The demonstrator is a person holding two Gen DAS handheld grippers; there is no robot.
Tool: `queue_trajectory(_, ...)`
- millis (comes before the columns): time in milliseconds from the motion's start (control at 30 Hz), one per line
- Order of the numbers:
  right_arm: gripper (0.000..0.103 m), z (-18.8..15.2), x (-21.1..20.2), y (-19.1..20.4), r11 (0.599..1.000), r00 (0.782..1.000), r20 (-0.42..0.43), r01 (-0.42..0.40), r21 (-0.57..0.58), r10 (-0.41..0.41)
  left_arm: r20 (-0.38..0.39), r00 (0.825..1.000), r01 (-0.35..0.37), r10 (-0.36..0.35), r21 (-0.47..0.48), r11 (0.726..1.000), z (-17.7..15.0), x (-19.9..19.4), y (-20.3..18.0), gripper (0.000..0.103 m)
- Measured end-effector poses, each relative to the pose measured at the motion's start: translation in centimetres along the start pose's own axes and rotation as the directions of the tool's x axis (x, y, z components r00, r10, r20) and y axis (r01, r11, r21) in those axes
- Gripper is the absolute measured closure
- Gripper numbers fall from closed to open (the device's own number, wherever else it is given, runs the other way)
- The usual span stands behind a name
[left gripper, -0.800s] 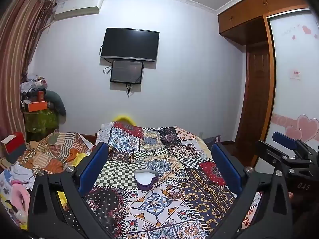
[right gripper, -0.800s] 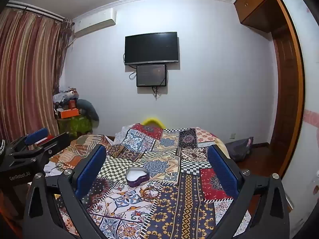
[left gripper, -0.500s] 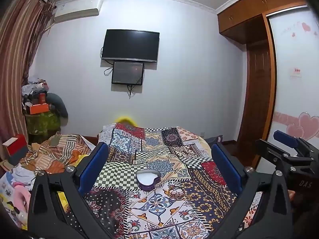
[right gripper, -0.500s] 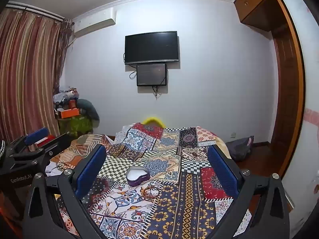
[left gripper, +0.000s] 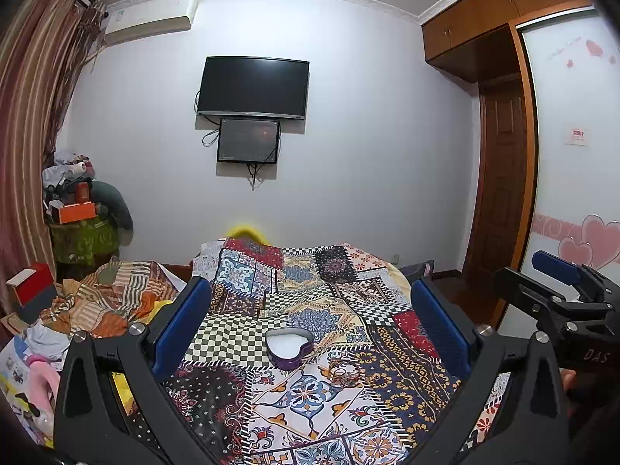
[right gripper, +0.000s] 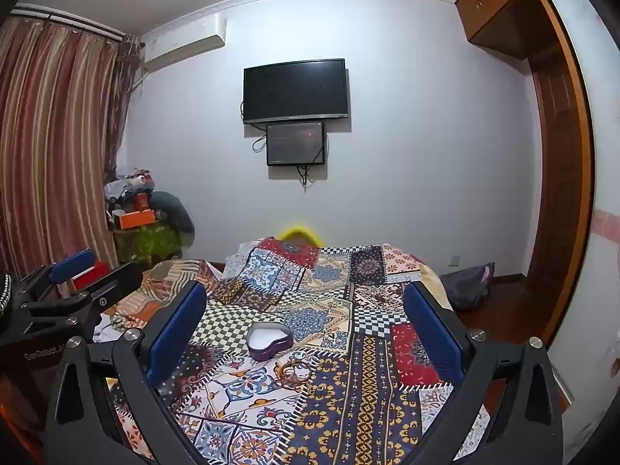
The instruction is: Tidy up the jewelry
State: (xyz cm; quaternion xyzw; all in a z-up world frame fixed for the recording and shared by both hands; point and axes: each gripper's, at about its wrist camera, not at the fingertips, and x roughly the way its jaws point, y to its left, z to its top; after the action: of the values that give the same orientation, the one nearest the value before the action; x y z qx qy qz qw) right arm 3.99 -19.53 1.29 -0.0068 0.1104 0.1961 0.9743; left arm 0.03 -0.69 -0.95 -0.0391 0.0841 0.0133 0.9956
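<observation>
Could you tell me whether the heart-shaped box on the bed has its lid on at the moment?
No, the heart-shaped box sits open on the patchwork bedspread, its white inside showing in the left wrist view.

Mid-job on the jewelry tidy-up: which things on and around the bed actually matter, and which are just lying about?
For the job:
- heart-shaped box, open, on the patchwork bedspread
- bracelet lying just in front of the box

Lying about:
- striped cloth
- orange box on the corner pile
- red box
- dark bag on the floor

open patchwork bedspread [left gripper: 232, 333] around heart-shaped box [left gripper: 288, 347], bracelet [right gripper: 294, 372] just beside
</observation>
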Motion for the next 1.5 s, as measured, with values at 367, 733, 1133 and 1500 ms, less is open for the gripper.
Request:
queue_trajectory(367, 0.002, -0.05, 0.06, 0.31, 1.000, 1.000, 0.000, 0.001, 0.000, -0.001, -0.007, 1.000, -0.002, 0.002, -0.001, 1.000, 0.21, 0.16, 0.03, 0.000)
queue_trajectory(733, 0.002, -0.05, -0.13, 0.22, 1.000, 1.000, 0.000, 0.002, 0.000, -0.002, -0.008, 1.000, 0.003, -0.003, 0.004, 1.000, -0.01, 0.20, -0.02, 0.000)
queue_trajectory(1133, 0.002, -0.55, 0.16, 0.55, 1.000, 1.000, -0.002, -0.002, 0.001, 0.002, -0.011, 1.000, 0.004, -0.004, 0.007, 1.000, 0.34, 0.19, -0.29, 0.000)
queue_trajectory(1500, 0.002, -0.71, 0.24, 0.61, 1.000, 1.000, -0.008, -0.002, 0.002, 0.002, -0.013, 1.000, 0.004, -0.004, 0.003, 1.000, 0.47, 0.31, -0.40, 0.000)
